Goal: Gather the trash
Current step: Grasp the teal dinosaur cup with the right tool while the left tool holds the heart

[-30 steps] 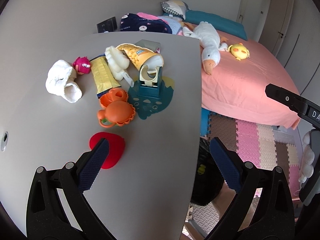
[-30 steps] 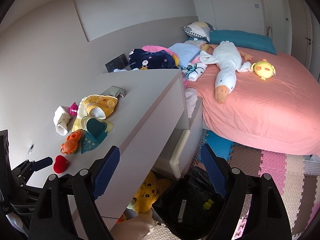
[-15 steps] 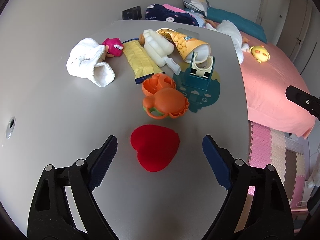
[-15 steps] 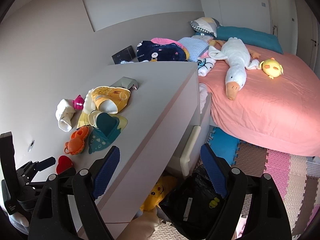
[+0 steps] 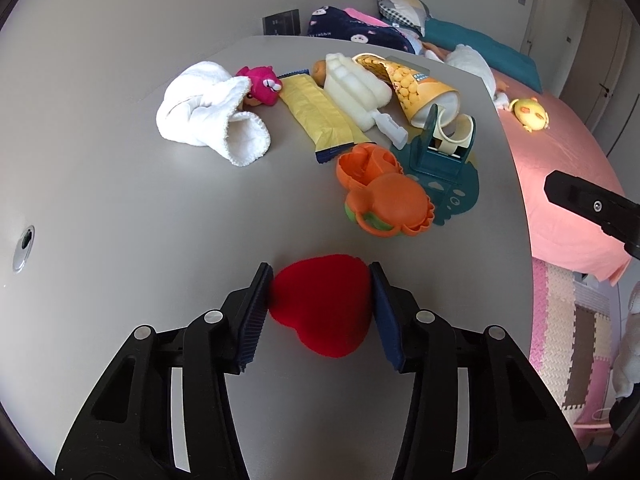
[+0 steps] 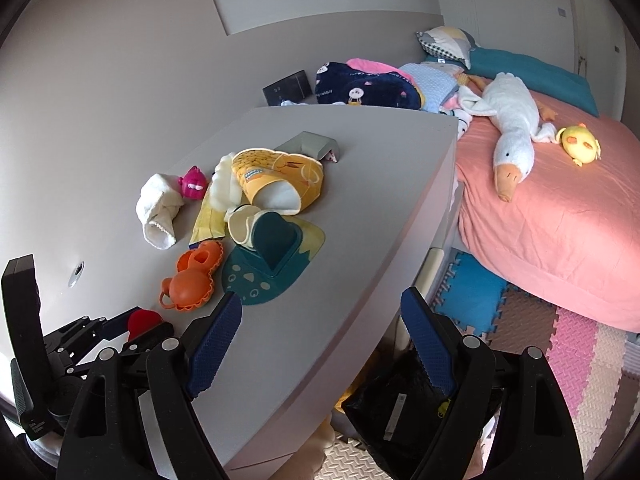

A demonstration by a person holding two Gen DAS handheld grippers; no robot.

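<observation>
A red heart-shaped piece [image 5: 322, 308] lies on the grey tabletop [image 5: 120, 208]. My left gripper [image 5: 320, 280] is shut on it, one pad touching each side. The heart also shows in the right wrist view [image 6: 144, 320], between the left gripper's fingers. Further back lie a yellow wrapper [image 5: 320, 116], a yellow snack bag [image 5: 416, 88], a white foam piece [image 5: 356, 92] and a white cloth [image 5: 208, 116]. My right gripper [image 6: 320, 328] is open and empty over the table's front edge, above a black bag [image 6: 404, 408] on the floor.
An orange toy [image 5: 384, 196], a teal tape dispenser [image 5: 444, 152] on a teal mat and a pink plush [image 5: 262, 86] crowd the table's middle. A pink bed [image 6: 560, 208] with a white goose plush [image 6: 512, 132] stands to the right. Foam mats [image 6: 560, 344] cover the floor.
My left gripper moved forward over the table and closed its fingers from wide open onto the red heart. My right gripper drifted slightly and stays open.
</observation>
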